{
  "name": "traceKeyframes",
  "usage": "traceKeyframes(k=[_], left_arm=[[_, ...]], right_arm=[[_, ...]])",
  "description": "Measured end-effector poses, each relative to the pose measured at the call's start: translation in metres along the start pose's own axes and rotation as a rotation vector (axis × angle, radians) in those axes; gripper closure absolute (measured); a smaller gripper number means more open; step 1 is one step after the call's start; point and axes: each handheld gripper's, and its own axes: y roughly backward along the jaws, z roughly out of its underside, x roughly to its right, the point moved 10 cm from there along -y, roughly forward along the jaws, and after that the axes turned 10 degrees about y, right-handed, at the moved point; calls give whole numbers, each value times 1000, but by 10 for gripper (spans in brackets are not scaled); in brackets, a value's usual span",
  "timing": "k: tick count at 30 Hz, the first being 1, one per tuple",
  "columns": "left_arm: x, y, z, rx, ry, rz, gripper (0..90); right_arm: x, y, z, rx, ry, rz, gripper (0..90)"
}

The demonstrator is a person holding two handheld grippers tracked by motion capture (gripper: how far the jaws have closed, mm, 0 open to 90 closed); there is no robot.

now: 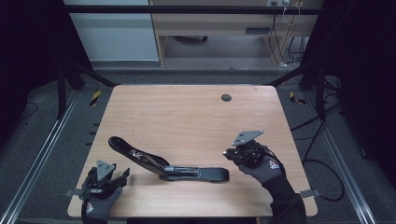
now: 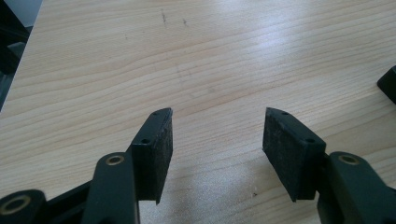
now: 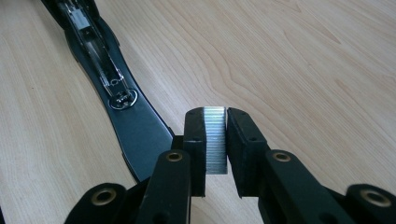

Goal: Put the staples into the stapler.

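The left gripper rests at the near desk edge, fingers spread and empty. The right gripper pinches a strip of staples just beside the opened stapler at mid-desk. Risks: excess squeeze may snap the strip; a tilted approach may jam it against the loading channel.

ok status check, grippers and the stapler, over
Left hand-held gripper open, empty, over bare table. Right hand-held gripper shut on staple strip. Stapler lying opened flat, magazine exposed. Nothing in the way.
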Motion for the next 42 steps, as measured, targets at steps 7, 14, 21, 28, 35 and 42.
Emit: traceKeyframes(k=[7, 14, 21, 28, 35, 42], left_arm=[[1, -1, 0, 0, 1, -2, 422], [1, -2, 0, -4, -2, 0, 422], [1, -2, 1, -5, -1, 2, 421], [2, -3, 1, -9, -4, 3, 421], [2, -3, 1, -7, -1, 4, 421], [2, -3, 1, -8, -2, 4, 421]], right_arm=[[-4, -5, -12, 10, 31, -27, 782], [-8, -7, -27, 18, 72, -57, 782], [-14, -10, -39, 32, 92, -102, 782], [-20, -17, -49, 38, 124, -140, 783], [-30, -24, -59, 48, 164, -179, 783], [-36, -32, -65, 45, 195, -211, 783]])
